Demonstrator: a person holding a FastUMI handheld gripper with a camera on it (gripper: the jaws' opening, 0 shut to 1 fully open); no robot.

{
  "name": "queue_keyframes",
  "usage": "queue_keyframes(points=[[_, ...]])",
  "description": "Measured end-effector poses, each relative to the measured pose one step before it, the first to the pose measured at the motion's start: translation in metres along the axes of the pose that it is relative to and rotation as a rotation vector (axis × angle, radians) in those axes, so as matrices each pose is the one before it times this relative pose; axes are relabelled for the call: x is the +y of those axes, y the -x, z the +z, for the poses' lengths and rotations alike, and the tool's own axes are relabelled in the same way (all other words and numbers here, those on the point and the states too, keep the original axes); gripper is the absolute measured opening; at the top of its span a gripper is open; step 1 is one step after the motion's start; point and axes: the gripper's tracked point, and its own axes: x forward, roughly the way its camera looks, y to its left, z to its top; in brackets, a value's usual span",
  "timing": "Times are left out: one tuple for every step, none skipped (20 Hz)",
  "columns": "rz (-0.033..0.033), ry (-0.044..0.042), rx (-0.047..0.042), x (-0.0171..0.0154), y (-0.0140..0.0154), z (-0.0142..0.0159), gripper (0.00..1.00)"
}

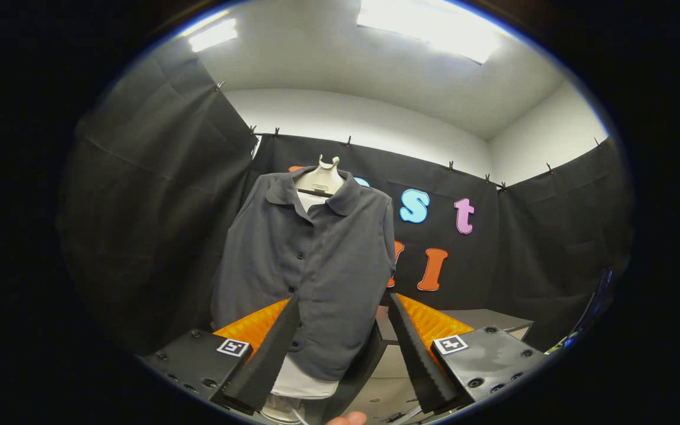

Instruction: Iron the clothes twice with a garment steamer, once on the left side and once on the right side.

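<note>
The tongs [340, 307], a two-finger gripper with black ribbed fingers backed in orange, stand apart and clamp nothing, their tips rising from the lower centre of the frame toward a dark grey shirt [310, 271]. The shirt hangs buttoned over a white undershirt [304, 378] on a pale mannequin form [322, 177], filling the centre of the frame against the black cloth wall, its hem sitting between and just beyond the two fingertips. A grey table [481, 321] shows at the lower right behind the right finger, and a fingertip of a person [346, 419] edges in at the very bottom. No garment steamer is in the fingers, so by appearance the work stands at its opening step: neither the left nor the right pass over the shirt looks begun. The next move would call for finding the steamer and closing the fingers squarely on its handle before any stroke down the cloth.
</note>
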Motion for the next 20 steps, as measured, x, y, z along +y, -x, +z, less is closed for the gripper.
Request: queue_keyframes(points=[[-0.00043, 0.00017, -0.0006, -0.00009, -0.00027, 0.00104, 0.97], [-0.00005, 0.0006, -0.0025, 0.00029, 0.00086, 0.00134, 0.97], [0.00021, 0.00051, -0.00218, 0.00065, 0.0009, 0.0021, 0.97], [0.00202, 0.00014, -0.00124, 0.00084, 0.00034, 0.00131, 0.97], [0.00304, -0.0001, -0.00149, 0.00139, 0.00078, 0.0019, 0.97], [0.0021, 0.00028, -0.00065, 0.00114, 0.00095, 0.0005, 0.97], [0.00112, 0.0003, 0.00186, 0.00012, 0.0005, 0.001, 0.97], [-0.00048, 0.00031, 0.00233, -0.00087, 0.00082, -0.00017, 0.97], [-0.00331, -0.00004, 0.00246, -0.00183, -0.00037, 0.00144, 0.97], [-0.00498, 0.00008, -0.00007, -0.0025, -0.00127, 0.00188, 0.97], [-0.00555, 0.00161, -0.0021, -0.00375, -0.001, 0.0031, 0.97], [-0.00812, 0.00208, -0.00364, -0.00461, -0.00289, 0.00275, 0.97], [-0.01484, 0.00294, -0.00305, -0.00715, -0.0035, 0.00432, 0.97], [-0.01552, 0.00573, -0.00483, -0.00912, -0.00546, 0.00355, 0.97], [-0.01524, 0.00684, 0.0014, -0.00941, -0.00613, 0.00282, 0.97], [-0.01978, 0.00515, 0.00978, -0.01149, -0.0076, -0.00071, 0.97], [-0.02536, 0.00446, 0.01311, -0.01555, -0.00824, -0.0027, 0.97], [-0.03127, 0.00797, 0.01279, -0.01633, -0.00928, -0.00285, 0.97], [-0.03646, 0.01463, 0.01446, -0.01992, -0.01041, -0.00316, 0.97], [-0.03147, 0.01799, 0.014, -0.01637, -0.01231, -0.0043, 0.97]])
